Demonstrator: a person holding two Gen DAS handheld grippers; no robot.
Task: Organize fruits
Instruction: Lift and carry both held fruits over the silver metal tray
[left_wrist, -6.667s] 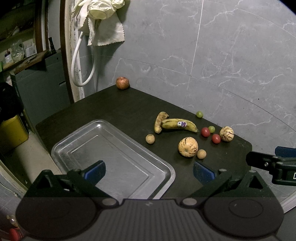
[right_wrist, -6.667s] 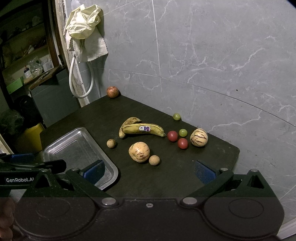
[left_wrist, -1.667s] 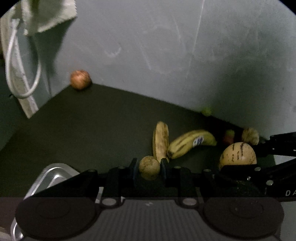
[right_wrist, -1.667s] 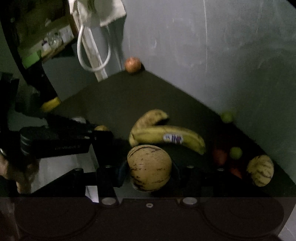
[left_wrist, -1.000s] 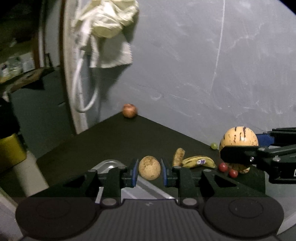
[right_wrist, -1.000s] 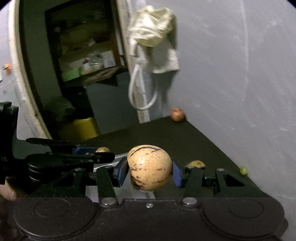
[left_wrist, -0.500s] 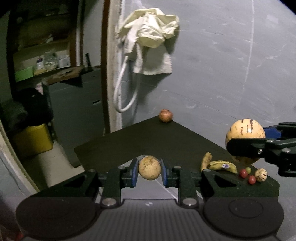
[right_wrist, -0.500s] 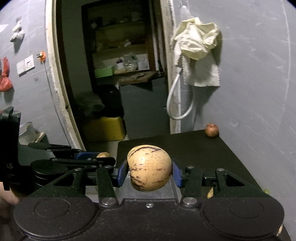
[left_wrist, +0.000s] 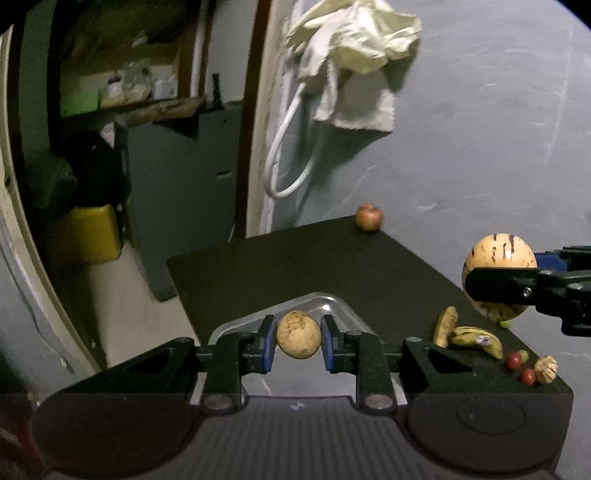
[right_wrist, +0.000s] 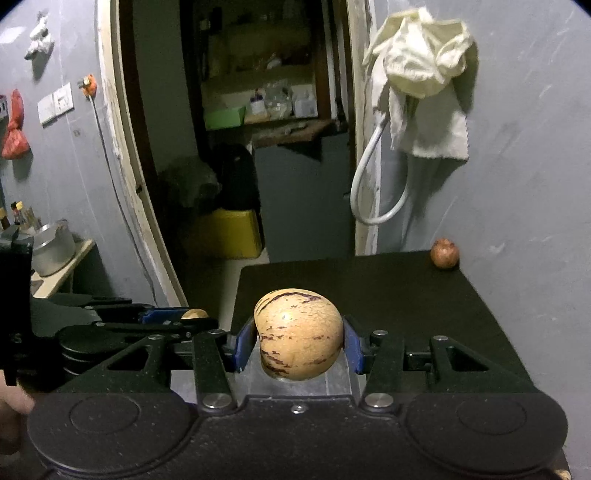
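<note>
Here the left gripper (left_wrist: 299, 339) has its jaws closed on a small tan fruit (left_wrist: 298, 334), a blue pad pressed to each side of it. The fruit hangs above the near corner of the metal tray (left_wrist: 325, 301), whose rim shows just behind and beside the jaws. The tray rests on the dark tabletop (left_wrist: 295, 266).

The right gripper (right_wrist: 295, 345) clamps a striped melon (right_wrist: 297, 332), cream with purple streaks, between its blue pads; the jaws stand partly apart, filled by the melon. A strip of the tray shows right below the melon in the right wrist view. In the left wrist view the same melon shows at the right, held up off the tabletop.

On the far right end of the tabletop lie two bananas (left_wrist: 476, 338), one yellow with a sticker and a browner one touching it. Just beside them sit two red tomatoes (left_wrist: 514, 360), a green one and a second, smaller striped melon (left_wrist: 546, 369). A reddish apple (left_wrist: 368, 217) sits alone at the far corner, against the grey wall, well apart from the rest.

A pale cloth (right_wrist: 424, 74) and a white hose (right_wrist: 373, 184) hang on the wall above the tabletop. A yellow box (right_wrist: 225, 232) stands on the floor in the doorway beyond.
</note>
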